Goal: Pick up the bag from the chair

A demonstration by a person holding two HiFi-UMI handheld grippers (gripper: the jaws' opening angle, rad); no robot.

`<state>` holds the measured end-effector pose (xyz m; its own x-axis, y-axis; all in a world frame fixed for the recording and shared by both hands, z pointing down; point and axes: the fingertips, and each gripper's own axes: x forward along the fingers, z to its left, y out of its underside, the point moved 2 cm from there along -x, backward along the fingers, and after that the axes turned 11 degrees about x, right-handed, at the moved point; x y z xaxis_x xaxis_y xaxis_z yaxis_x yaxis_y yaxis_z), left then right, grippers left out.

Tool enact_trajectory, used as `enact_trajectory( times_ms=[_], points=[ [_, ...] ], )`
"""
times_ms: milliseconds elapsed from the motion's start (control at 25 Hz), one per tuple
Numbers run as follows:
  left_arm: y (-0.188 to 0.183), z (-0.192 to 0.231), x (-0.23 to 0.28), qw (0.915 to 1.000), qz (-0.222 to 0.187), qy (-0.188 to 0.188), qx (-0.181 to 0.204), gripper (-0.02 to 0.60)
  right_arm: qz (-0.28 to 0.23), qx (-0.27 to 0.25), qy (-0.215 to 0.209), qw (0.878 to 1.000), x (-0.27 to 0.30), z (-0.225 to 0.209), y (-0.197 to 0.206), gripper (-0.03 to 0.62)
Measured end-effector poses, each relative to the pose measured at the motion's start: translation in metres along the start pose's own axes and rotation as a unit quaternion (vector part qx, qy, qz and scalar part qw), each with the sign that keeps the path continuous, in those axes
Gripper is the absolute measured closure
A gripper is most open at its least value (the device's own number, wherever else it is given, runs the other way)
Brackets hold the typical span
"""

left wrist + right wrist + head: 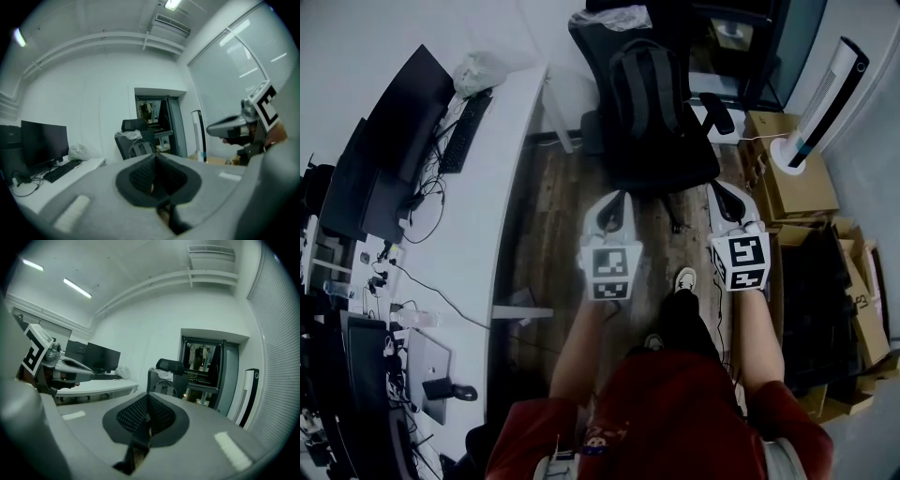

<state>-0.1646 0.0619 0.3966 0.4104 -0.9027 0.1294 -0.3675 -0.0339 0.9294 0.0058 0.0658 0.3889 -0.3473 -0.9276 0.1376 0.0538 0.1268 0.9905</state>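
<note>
1. Ahead, the dark bag [649,89] stands upright on the black chair [680,164], leaning against its backrest.
2. Both grippers hang short of the seat, well apart from the bag: the left gripper [612,202] by the seat's left front corner, the right gripper [727,194] by its right.
3. Each gripper's own view shows its jaws pressed together, with nothing between them.
4. A white desk [502,187] with a monitor [394,131] and keyboard [464,131] runs along the left; cardboard boxes [787,173] and a tower fan [825,103] stand to the right.
</note>
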Motion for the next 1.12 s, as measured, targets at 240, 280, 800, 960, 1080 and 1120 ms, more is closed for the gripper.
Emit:
enact_trajectory(
  times_ms=[240, 280, 800, 960, 1080, 1120],
  points=[
    [-0.007, 0.004, 0.034, 1.0000, -0.003, -0.004, 0.008, 0.583, -0.010, -0.004, -0.002, 1.000, 0.025, -0.023, -0.008, 0.594],
    [-0.008, 0.005, 0.042, 0.9999, -0.004, -0.004, 0.009, 0.583, -0.010, -0.004, -0.001, 1.000, 0.030, -0.028, -0.009, 0.594],
    [-0.023, 0.017, 0.185, 0.9996, 0.023, -0.009, 0.016, 0.583, 0.009, 0.009, -0.020, 1.000, 0.142, -0.128, -0.017, 0.594],
    [-0.029, 0.020, 0.239, 0.9992, 0.032, -0.016, 0.020, 0.583, 0.006, 0.022, -0.030, 0.999, 0.184, -0.165, -0.020, 0.594],
    [-0.034, 0.022, 0.276, 0.9988, 0.035, -0.024, 0.023, 0.583, 0.006, 0.034, -0.033, 0.999, 0.212, -0.192, -0.020, 0.594],
    [-0.036, 0.023, 0.289, 0.9987, 0.036, -0.025, 0.025, 0.583, 0.005, 0.037, -0.034, 0.999, 0.222, -0.201, -0.021, 0.594]
  ],
)
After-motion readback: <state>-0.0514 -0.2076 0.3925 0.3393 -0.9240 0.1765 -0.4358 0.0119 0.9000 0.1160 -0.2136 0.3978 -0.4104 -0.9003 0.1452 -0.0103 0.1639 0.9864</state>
